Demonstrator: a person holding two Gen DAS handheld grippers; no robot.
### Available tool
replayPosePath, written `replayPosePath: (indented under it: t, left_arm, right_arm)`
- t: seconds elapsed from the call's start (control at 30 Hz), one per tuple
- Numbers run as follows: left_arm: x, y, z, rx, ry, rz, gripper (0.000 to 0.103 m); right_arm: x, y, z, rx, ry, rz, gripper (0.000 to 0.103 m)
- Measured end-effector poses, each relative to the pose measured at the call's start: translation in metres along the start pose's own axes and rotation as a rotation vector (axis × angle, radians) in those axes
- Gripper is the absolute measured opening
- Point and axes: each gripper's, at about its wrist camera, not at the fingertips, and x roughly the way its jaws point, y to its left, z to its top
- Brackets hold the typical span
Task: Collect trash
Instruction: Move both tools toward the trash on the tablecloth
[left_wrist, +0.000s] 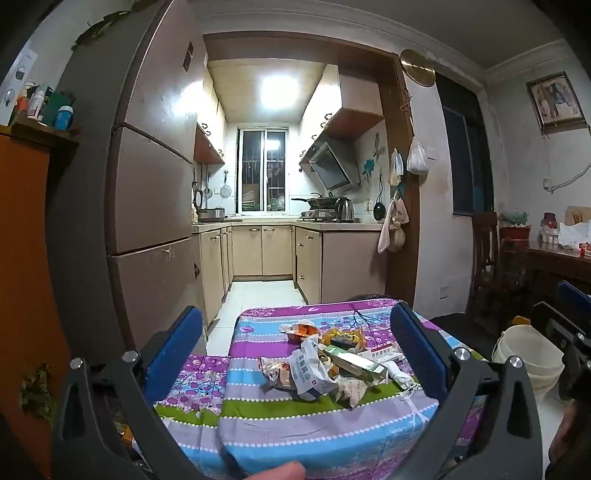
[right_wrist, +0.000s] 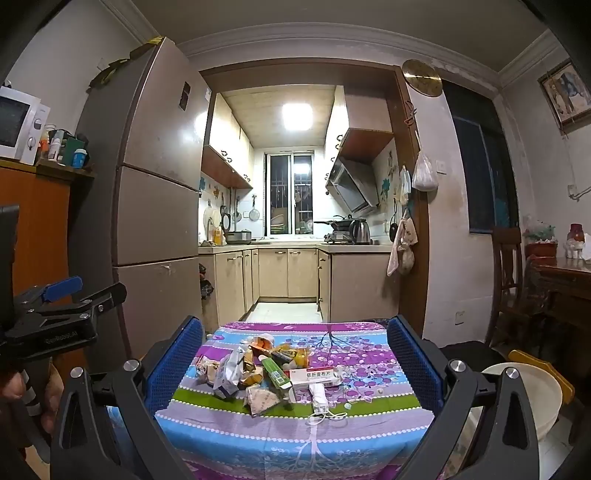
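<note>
A pile of trash (left_wrist: 325, 363) lies on a small table with a striped purple, blue and green cloth (left_wrist: 295, 424): crumpled wrappers, a green carton (right_wrist: 275, 373), a white medicine box with a red stripe (right_wrist: 314, 376), a face mask (right_wrist: 319, 400). The pile also shows in the right wrist view (right_wrist: 258, 373). My left gripper (left_wrist: 295, 350) is open and empty, held above the table's near side, its blue pads wide on either side of the pile. My right gripper (right_wrist: 295, 354) is open and empty, likewise back from the pile. The left gripper also shows at the left of the right wrist view (right_wrist: 62, 310).
A white plastic bucket (right_wrist: 528, 391) stands on the floor right of the table, also in the left wrist view (left_wrist: 528, 354). A tall fridge (right_wrist: 159, 177) stands at left, a kitchen with cabinets beyond. A wooden chair (right_wrist: 509, 280) and a dark sideboard (right_wrist: 569, 277) are at right.
</note>
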Motion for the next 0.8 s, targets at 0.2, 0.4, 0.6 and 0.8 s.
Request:
replayPosePath:
  t: [0.2,0.4,0.6,0.8]
  left_arm:
    - [0.001,0.0,0.003,-0.007,0.013,0.001,0.098]
    - [0.01,0.0,-0.006,0.003,0.009,0.005,0.098]
    - [0.009,0.002,-0.006,-0.006,0.012,0.003,0.098]
    - [0.009,0.003,-0.005,-0.009,0.015,0.004,0.098]
  right_arm:
    - [-0.001,0.0,0.001,0.003,0.004,0.005,0.099]
    - [0.0,0.0,0.0,0.001,0.008,0.01,0.099]
    - [0.0,0.001,0.001,0.001,0.007,0.011,0.099]
    - [0.001,0.0,0.001,0.002,0.007,0.012,0.099]
